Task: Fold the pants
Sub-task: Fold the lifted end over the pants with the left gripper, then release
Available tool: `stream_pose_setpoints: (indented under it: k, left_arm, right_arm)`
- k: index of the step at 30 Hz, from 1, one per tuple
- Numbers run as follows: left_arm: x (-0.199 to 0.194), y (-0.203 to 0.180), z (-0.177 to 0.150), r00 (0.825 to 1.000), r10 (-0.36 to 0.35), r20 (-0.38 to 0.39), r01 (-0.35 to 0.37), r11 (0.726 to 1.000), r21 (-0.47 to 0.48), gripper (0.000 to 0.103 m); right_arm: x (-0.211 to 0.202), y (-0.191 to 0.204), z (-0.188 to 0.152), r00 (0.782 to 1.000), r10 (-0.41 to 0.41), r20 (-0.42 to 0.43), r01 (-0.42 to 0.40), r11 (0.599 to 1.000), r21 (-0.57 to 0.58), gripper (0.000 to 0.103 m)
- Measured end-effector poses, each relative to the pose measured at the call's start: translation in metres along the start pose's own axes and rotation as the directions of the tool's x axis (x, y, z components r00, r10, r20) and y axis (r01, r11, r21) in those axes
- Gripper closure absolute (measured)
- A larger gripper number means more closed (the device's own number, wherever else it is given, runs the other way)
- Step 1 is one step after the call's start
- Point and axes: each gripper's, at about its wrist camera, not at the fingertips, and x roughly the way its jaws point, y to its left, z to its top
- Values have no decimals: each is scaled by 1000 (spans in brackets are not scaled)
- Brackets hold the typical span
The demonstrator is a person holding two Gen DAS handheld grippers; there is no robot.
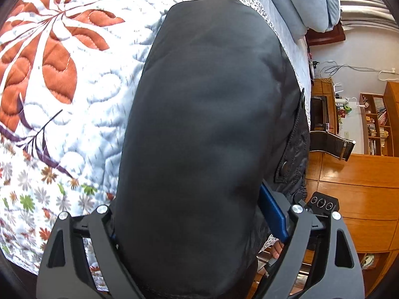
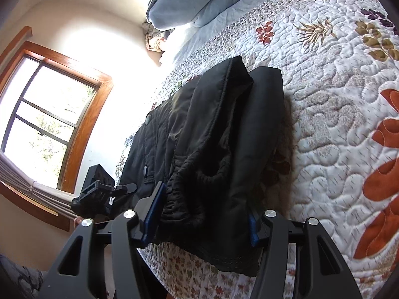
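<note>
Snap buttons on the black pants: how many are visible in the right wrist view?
2. One snap button lies on the left edge of the pants, farther away; the other is nearer the right gripper. Folds may hide more.

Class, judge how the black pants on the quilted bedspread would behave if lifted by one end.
The black pants would probably flop: the cloth already drapes in soft folds. Their padded, stitched fabric suggests some bulk. The smooth sheen hints they may slide over the quilt.

Window glare, fisheye-warped edges
</note>
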Motion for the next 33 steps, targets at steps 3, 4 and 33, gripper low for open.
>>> stream_pose_setpoints:
  k: [3, 4, 33]
  left_arm:
    - [7, -4, 10, 1000, -3, -2, 3, 1000, 2, 17]
    - [8, -5, 13, 1000, -5, -3, 5, 1000, 5, 16]
    - [67, -58, 85, 999, 6, -36, -2, 992, 125, 14]
  right_arm:
    - [6, -3, 12, 1000, -6, 3, 5, 1000, 5, 47]
    - [8, -4, 16, 1000, -8, 6, 8, 1000, 7, 47]
    - [-16, -61, 79, 988, -87, 128, 78, 994, 74, 47]
